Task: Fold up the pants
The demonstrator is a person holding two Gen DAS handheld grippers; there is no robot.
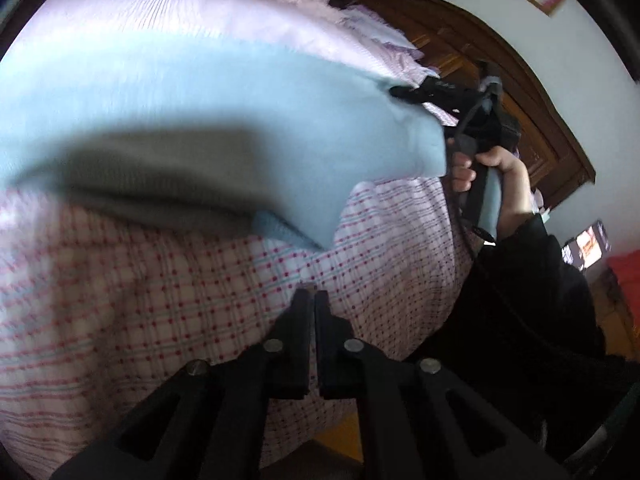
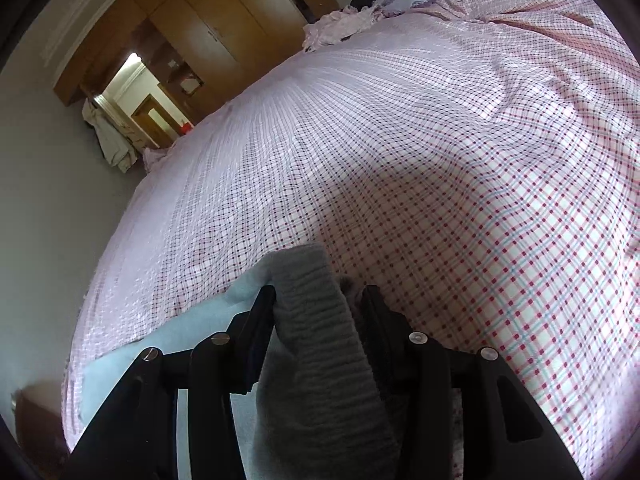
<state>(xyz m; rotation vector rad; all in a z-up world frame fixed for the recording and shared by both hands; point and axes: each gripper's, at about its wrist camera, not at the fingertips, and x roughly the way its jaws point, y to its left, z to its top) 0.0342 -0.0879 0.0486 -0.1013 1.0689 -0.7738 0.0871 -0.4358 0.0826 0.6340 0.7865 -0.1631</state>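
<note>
I'm seeing my left hand-held gripper (image 1: pixel 313 300) pinched closed on nothing, hovering over the checked bed (image 1: pixel 140 300). The pants (image 1: pixel 240 92) are hanging lifted above the bed, light blue with a grey ribbed waistband. I'm guessing they're light, soft and floppy, so that thicker band is the grab spot. Long axis is running across my left view, toward my right hand-held gripper (image 2: pixel 320 294), which is clamping the grey band
</note>
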